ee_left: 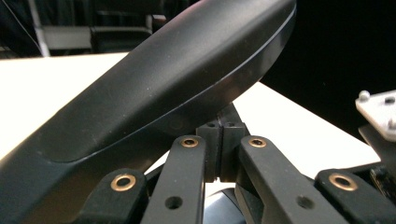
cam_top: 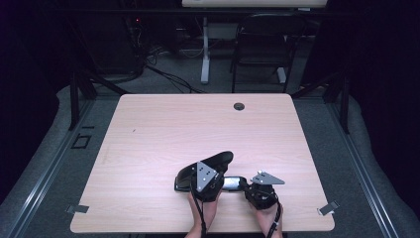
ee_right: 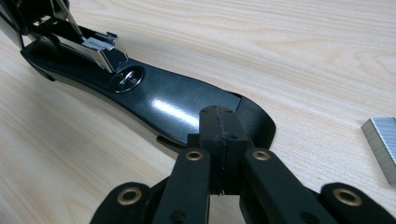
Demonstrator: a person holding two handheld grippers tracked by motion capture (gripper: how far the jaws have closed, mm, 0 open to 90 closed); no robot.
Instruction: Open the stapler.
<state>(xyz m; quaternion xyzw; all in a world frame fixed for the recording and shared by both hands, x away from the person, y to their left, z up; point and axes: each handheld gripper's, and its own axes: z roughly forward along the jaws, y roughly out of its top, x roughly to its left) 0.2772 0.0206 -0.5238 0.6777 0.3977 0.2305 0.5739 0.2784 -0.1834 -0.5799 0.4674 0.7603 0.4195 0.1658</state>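
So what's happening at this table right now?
A person is opening a black stapler near the front edge of a light wooden table. The right gripper is shut on the tip of the stapler's base, pinning it to the table. The left gripper is shut on the edge of the top cover, which is swung up and away from the base, exposing the metal staple channel. A strip of staples lies on the table beside the base.
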